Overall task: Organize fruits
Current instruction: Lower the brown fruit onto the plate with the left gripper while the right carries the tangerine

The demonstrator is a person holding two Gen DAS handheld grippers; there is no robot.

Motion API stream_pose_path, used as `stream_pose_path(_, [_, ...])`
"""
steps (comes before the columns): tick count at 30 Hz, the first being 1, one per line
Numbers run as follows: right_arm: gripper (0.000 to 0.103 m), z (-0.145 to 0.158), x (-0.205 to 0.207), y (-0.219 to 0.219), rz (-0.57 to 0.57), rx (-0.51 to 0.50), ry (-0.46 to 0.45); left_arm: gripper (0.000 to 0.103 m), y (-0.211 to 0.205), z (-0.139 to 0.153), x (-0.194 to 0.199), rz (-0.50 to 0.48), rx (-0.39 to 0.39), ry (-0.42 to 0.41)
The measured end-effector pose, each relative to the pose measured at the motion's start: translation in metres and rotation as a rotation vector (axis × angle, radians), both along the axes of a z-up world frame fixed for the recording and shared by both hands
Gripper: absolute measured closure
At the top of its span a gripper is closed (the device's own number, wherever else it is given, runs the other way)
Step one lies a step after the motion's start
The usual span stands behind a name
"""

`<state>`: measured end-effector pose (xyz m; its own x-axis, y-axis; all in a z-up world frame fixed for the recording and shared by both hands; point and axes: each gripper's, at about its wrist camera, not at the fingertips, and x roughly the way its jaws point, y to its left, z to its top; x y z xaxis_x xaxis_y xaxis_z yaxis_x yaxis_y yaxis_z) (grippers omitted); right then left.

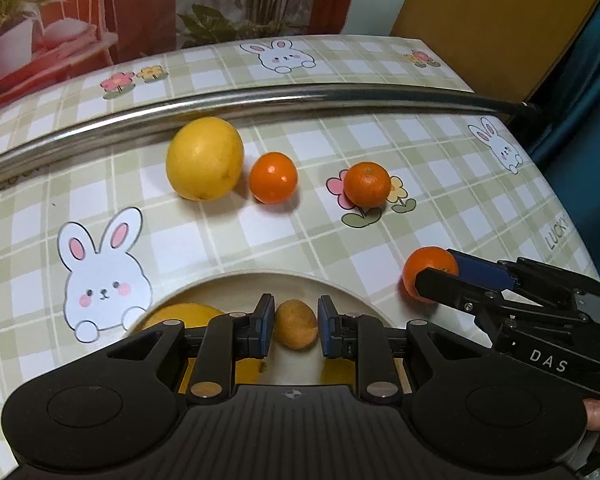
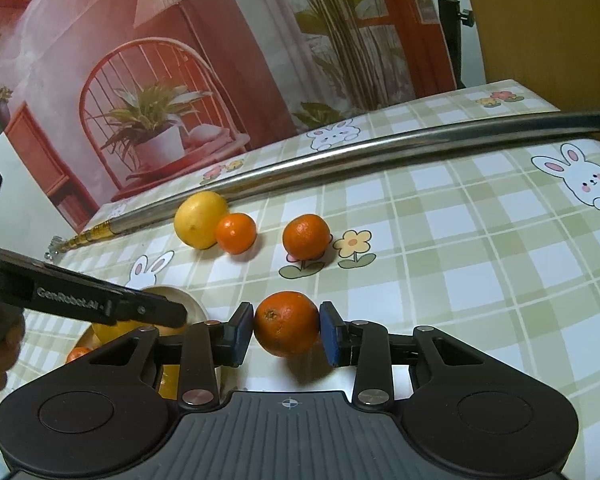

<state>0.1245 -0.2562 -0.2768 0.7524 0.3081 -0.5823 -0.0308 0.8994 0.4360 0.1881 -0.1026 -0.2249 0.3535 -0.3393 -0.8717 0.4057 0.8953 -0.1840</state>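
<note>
Left gripper (image 1: 292,326) clamps a small yellow-brown fruit (image 1: 296,324) over the bowl (image 1: 340,286), lower centre | right gripper (image 2: 287,328) grips a mandarin (image 2: 286,322) on the table, lower centre | step: loading bowl | next: release the fruit, then carry the mandarin over.

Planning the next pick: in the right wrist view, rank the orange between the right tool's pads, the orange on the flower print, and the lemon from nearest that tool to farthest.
1. Orange between the pads of the right tool: nearest, at its tips.
2. Orange on the flower print: mid-table, straight ahead.
3. Lemon: farthest, ahead left by the metal bar.
</note>
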Motion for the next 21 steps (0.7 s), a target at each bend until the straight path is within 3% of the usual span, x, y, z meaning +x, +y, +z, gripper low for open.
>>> stream_pose_path(3, [0.070, 0.002, -0.002, 0.000, 0.003, 0.003, -0.004, 0.078, 0.002, 0.000, -0.001, -0.003, -0.027, 0.001])
stream_pose_path(7, [0.070, 0.008, -0.006, 0.001, 0.007, 0.007, -0.010, 0.063, 0.013, 0.015, -0.007, 0.005, -0.090, -0.042])
stream_pose_path(9, [0.070, 0.012, -0.009, 0.003, 0.013, 0.005, -0.018, 0.063, 0.020, 0.025, -0.012, 0.016, -0.103, -0.081])
stream_pose_path(16, [0.070, 0.034, -0.013, 0.023, 0.069, -0.007, -0.056, 0.063, 0.052, 0.051, -0.040, 0.062, -0.043, -0.212])
stream_pose_path(21, [0.070, 0.044, -0.015, 0.047, 0.130, -0.002, -0.057, 0.063, 0.082, 0.054, -0.062, 0.120, -0.004, -0.248])
